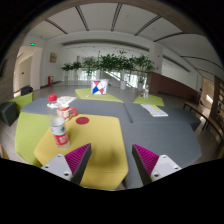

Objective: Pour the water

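Note:
A clear plastic water bottle with a red cap and a red-and-white label stands upright on a yellow patch of the table, ahead and to the left of my fingers. A small red lid-like disc lies on the grey tabletop just right of the bottle. A pale cup-like thing stands behind the bottle. My gripper is open and empty, its magenta pads wide apart above the yellow patch, well short of the bottle.
The table has grey and yellow-green panels. A white sheet lies at the far right of it. A red-and-blue box stands at the far end. Potted plants line the hall behind. Dark chairs flank the table.

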A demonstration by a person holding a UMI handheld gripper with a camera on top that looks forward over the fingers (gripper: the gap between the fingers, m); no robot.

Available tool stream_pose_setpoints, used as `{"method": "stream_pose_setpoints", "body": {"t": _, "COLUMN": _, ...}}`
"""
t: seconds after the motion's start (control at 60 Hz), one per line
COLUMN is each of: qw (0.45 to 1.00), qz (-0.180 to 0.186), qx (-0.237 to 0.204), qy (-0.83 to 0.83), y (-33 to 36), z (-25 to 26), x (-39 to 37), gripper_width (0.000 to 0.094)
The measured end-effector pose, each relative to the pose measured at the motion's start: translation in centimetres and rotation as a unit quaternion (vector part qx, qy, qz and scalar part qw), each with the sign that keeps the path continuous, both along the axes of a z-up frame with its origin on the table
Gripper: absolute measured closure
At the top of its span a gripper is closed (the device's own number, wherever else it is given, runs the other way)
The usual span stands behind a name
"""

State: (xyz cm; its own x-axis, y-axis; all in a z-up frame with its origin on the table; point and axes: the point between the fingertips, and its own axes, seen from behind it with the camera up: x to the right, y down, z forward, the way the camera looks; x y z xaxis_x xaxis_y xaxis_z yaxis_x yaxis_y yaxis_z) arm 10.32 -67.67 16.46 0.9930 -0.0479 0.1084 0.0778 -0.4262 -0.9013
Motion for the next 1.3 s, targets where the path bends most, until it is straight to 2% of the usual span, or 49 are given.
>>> {"method": "stream_pose_setpoints", "body": {"t": 0.333, "qw": 0.998, "qz": 0.048, "qx": 0.021, "qy": 0.025, "y": 2.5, "z": -1.3, "x": -15.8, "gripper_width": 0.0090}}
{"method": "stream_pose_setpoints", "body": {"t": 0.5, "qw": 0.998, "qz": 0.031, "qx": 0.039, "qy": 0.035, "y": 7.0, "z": -2.0, "x": -19.7, "gripper_width": 0.0090}}
{"method": "stream_pose_setpoints", "body": {"t": 0.65, "qw": 0.998, "qz": 0.000, "qx": 0.052, "qy": 0.034, "y": 11.4, "z": -3.5, "x": -19.8, "gripper_width": 0.0126}}
{"method": "stream_pose_setpoints", "body": {"t": 0.683, "qw": 0.998, "qz": -0.007, "qx": 0.056, "qy": 0.032, "y": 12.3, "z": -3.8, "x": -19.5, "gripper_width": 0.0155}}
{"method": "stream_pose_setpoints", "body": {"t": 0.783, "qw": 0.997, "qz": -0.023, "qx": 0.071, "qy": 0.033, "y": 13.8, "z": -3.9, "x": -19.2, "gripper_width": 0.0406}}
{"method": "stream_pose_setpoints", "body": {"t": 0.817, "qw": 0.996, "qz": -0.025, "qx": 0.074, "qy": 0.031, "y": 14.2, "z": -3.9, "x": -19.3, "gripper_width": 0.0413}}
{"method": "stream_pose_setpoints", "body": {"t": 0.95, "qw": 0.996, "qz": -0.033, "qx": 0.085, "qy": 0.012, "y": 14.5, "z": -3.6, "x": -19.3, "gripper_width": 0.0540}}
{"method": "stream_pose_setpoints", "body": {"t": 0.967, "qw": 0.996, "qz": -0.035, "qx": 0.086, "qy": 0.007, "y": 14.5, "z": -3.5, "x": -19.2, "gripper_width": 0.0532}}
{"method": "stream_pose_setpoints", "body": {"t": 0.983, "qw": 0.996, "qz": -0.036, "qx": 0.087, "qy": 0.001, "y": 14.4, "z": -3.5, "x": -18.9, "gripper_width": 0.0569}}
{"method": "stream_pose_setpoints", "body": {"t": 1.133, "qw": 0.993, "qz": -0.054, "qx": 0.090, "qy": -0.057, "y": 14.5, "z": -2.1, "x": -15.5, "gripper_width": 0.0571}}
{"method": "stream_pose_setpoints", "body": {"t": 1.3, "qw": 0.969, "qz": -0.095, "qx": 0.104, "qy": -0.203, "y": 16.8, "z": 3.7, "x": -8.4, "gripper_width": 0.0571}}
